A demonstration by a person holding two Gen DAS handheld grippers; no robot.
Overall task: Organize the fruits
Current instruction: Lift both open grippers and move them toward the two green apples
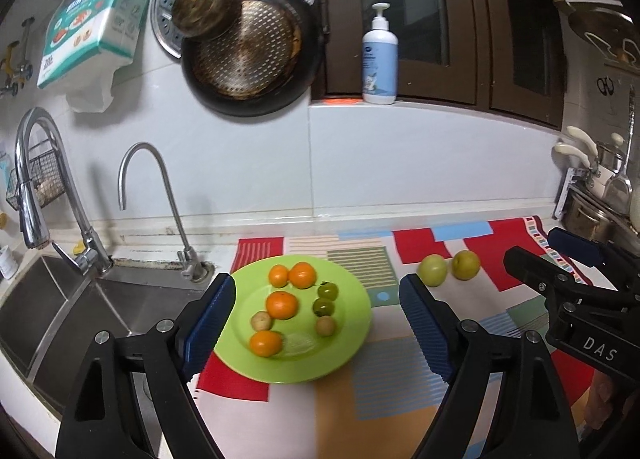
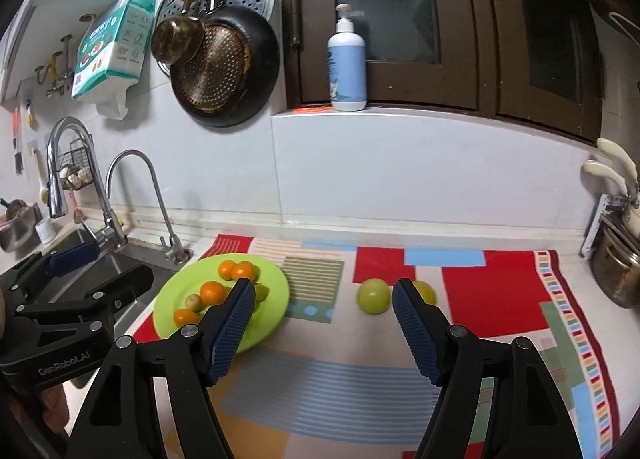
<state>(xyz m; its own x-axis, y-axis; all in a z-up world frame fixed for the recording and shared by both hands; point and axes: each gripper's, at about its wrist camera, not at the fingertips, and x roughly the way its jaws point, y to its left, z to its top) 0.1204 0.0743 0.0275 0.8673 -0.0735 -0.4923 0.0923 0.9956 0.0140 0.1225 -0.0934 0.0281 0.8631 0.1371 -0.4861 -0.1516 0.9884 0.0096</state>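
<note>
A round lime-green plastic plate (image 1: 352, 323) sits on the left part of a patchwork-coloured counter mat (image 1: 400, 399), close to the steel sink (image 1: 60, 311). On it lie four orange mandarins (image 1: 282, 305), two small dark-green fruits (image 1: 323, 306) and two little tan ones (image 1: 261, 321). Farther right on the mat, well apart from the plate, two pale yellow-green round fruits (image 2: 373, 296) rest side by side. The left gripper (image 1: 316, 323) hangs above the plate, jaws wide with nothing between them; the right gripper (image 2: 324, 323) hovers near the pale pair, likewise spread and empty.
</note>
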